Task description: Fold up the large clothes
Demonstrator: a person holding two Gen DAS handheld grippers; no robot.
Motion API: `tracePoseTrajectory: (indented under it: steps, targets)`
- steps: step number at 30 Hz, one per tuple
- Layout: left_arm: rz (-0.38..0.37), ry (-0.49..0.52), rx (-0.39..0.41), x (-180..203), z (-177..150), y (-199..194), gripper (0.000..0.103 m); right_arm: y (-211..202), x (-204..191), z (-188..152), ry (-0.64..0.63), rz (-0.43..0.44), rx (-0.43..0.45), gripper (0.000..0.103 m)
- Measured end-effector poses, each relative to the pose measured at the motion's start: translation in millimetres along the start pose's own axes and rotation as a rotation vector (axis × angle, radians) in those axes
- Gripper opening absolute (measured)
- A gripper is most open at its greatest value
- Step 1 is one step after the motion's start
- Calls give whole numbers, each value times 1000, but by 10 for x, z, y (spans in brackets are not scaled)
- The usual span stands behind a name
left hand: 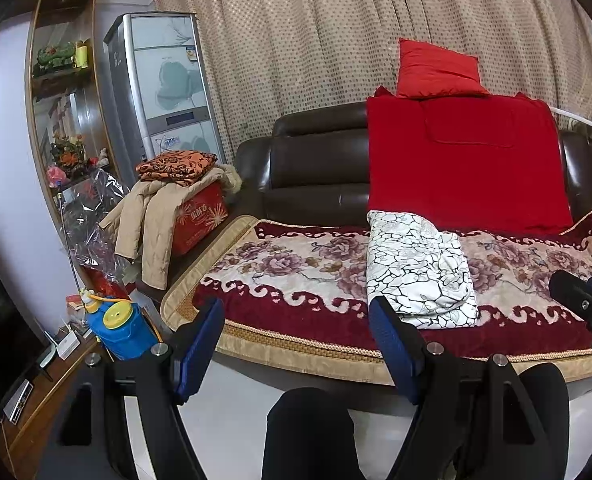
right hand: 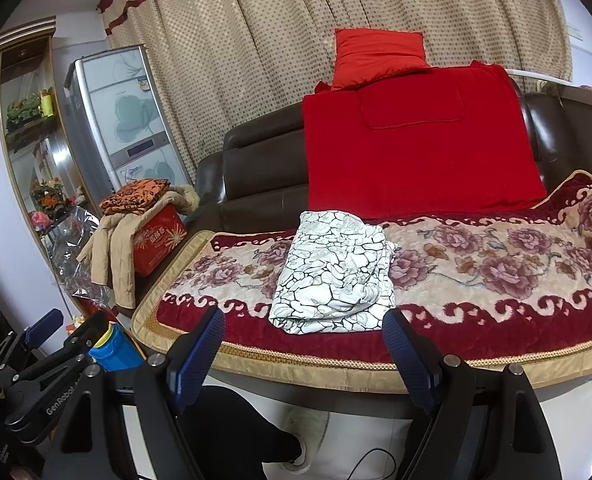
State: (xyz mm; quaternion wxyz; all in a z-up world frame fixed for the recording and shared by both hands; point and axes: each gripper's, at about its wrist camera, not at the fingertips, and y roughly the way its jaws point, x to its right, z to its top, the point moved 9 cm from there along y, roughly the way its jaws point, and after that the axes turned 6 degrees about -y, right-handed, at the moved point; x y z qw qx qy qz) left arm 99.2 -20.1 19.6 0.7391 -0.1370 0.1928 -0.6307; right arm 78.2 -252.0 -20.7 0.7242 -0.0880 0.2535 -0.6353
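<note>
A folded white cloth (right hand: 333, 272) with a black crackle and flower print lies on the flowered sofa cover (right hand: 495, 264), near the cover's front edge and a little toward the end of the sofa where the red box stands. It is folded into a thick bundle, with loose layered edges showing on the side away from that box. Nothing presses on it.

The left gripper (left hand: 299, 332) hangs in the air in front of the sofa, its jaws spread wide with nothing between them; the blue fingers (left hand: 200, 344) are clear of the cloth and of the cover. The right gripper (right hand: 303, 344) hangs likewise in front of the sofa, jaws spread and empty, and the cloth lies beyond its fingertips, untouched. In the right wrist view the left gripper shows off to the side of the sofa's front corner.

Behind the cloth a red blanket (left hand: 463, 164) is draped over the brown sofa back (left hand: 315, 164), and a red cushion (left hand: 435, 70) sits on top of that. Beside the sofa's arm stands a red box (left hand: 200, 216) with a beige coat (left hand: 152, 220) hung over it and an orange patterned cloth (left hand: 176, 166) on top. A dotted curtain (left hand: 335, 32) hangs behind the sofa. Dark trouser legs (left hand: 307, 436) of the person show below the sofa's front edge.
</note>
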Motion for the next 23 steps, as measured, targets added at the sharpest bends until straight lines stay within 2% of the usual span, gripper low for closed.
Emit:
tracePoseTrajectory:
  steps: [16, 23]
  targets:
    - [-16, -8, -2, 39, 14, 25, 75, 96, -106, 3, -30, 9, -20, 84]
    - [-86, 6, -6, 218, 116, 165, 75, 234, -100, 28, -51, 5, -37, 84]
